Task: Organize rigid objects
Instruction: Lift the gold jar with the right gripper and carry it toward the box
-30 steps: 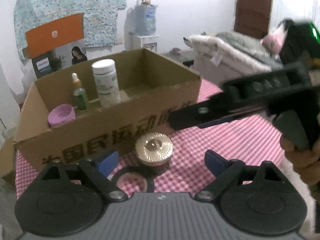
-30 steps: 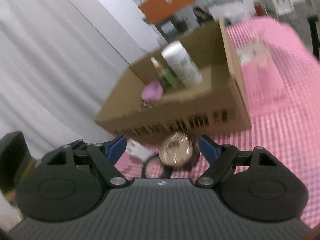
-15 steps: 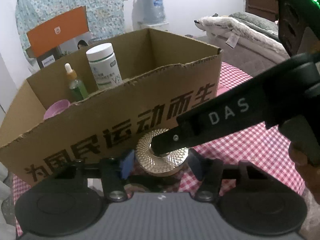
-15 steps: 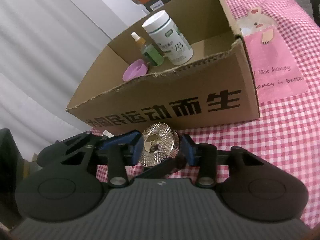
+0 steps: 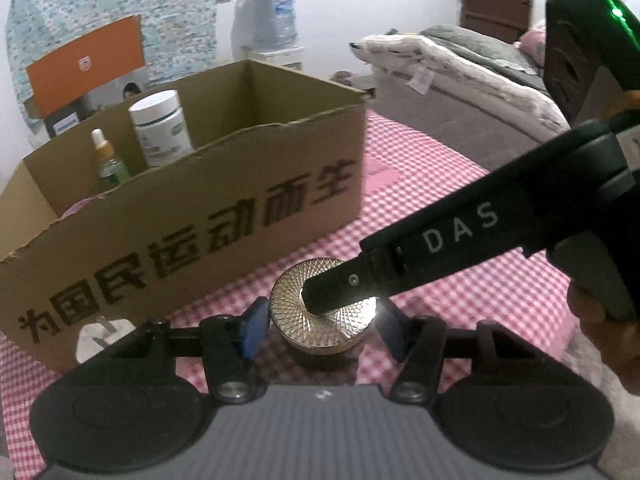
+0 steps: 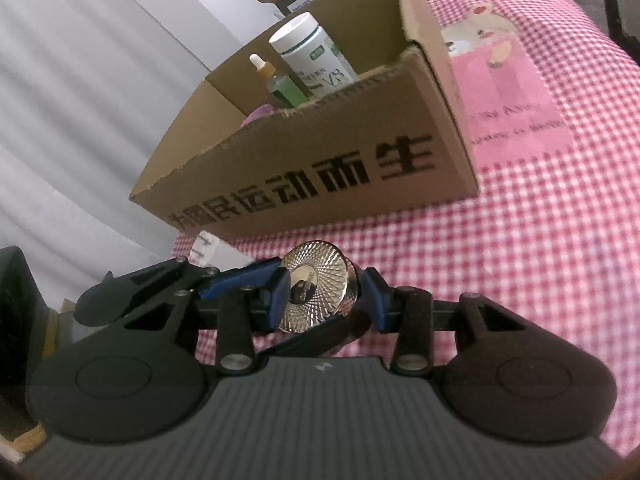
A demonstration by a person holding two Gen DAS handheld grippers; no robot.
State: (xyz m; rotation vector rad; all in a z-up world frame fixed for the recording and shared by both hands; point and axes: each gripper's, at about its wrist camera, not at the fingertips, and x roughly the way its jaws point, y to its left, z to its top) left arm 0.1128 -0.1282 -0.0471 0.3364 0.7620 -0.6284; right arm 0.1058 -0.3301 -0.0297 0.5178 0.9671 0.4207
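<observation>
A round jar with a gold faceted lid (image 5: 320, 312) stands on the pink checked cloth in front of the cardboard box (image 5: 192, 224). My left gripper (image 5: 320, 332) is closed around the jar's sides, its blue pads against it. My right gripper (image 6: 324, 294) is also closed on the jar (image 6: 316, 284), and its finger crosses over the lid in the left wrist view (image 5: 420, 248). Inside the box stand a white bottle (image 5: 160, 128), a green dropper bottle (image 5: 108, 160) and a pink cup (image 6: 260, 114).
A white plug adapter (image 5: 100, 336) lies on the cloth at the box's front left corner. A pink cartoon patch (image 6: 504, 92) on the tablecloth lies right of the box. A bed (image 5: 460, 72) and water dispenser (image 5: 276, 12) stand behind.
Both grippers came in on the jar from open and closed around it. The right gripper's finger now lies across the lid, and the jar sits slightly further from the box.
</observation>
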